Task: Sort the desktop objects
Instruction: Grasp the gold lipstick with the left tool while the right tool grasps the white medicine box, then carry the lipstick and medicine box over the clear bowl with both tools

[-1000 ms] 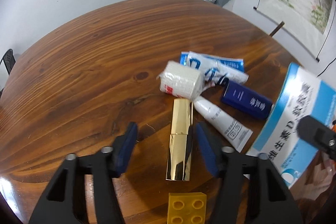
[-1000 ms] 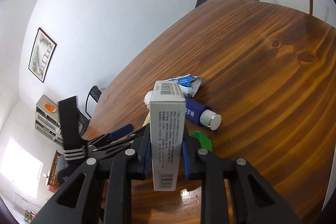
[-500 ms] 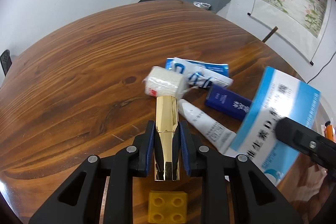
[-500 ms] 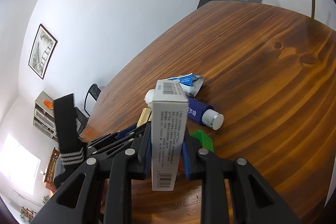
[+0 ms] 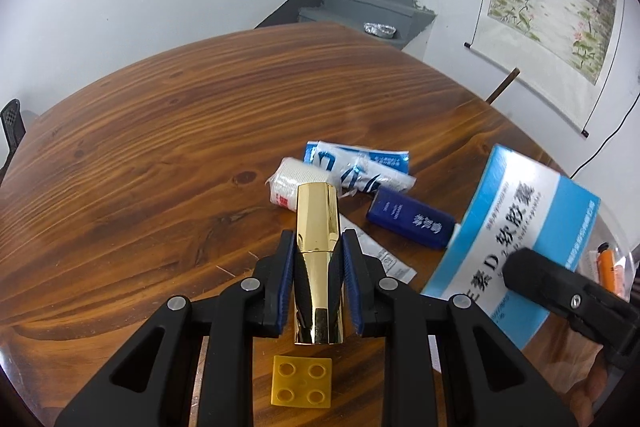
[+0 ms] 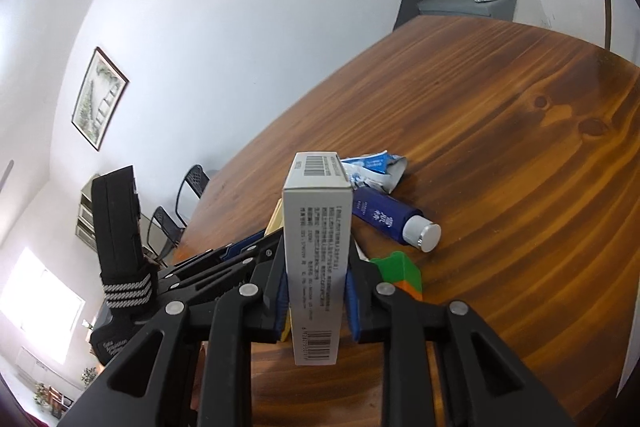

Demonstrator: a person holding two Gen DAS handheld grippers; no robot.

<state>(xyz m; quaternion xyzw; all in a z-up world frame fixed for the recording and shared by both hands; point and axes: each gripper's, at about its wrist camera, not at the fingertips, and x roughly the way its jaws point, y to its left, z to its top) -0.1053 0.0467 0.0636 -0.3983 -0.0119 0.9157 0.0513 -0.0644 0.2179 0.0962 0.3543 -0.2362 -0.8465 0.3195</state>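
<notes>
My left gripper is shut on a shiny gold tube and holds it a little above the wooden table. A yellow toy brick lies just below it. Beyond it lie a white gauze roll, a blue-and-white packet, a dark blue tube and a white tube. My right gripper is shut on a white-and-blue medicine box, which also shows at the right of the left wrist view.
A green and orange brick stack sits beside the right gripper. The left gripper's body is at the left of the right wrist view. Black chairs stand past the table's edge. Grey steps lie behind the table.
My left gripper closed around the gold tube and lifted it off the table, toward the camera. The medicine box in my right gripper stayed nearly still.
</notes>
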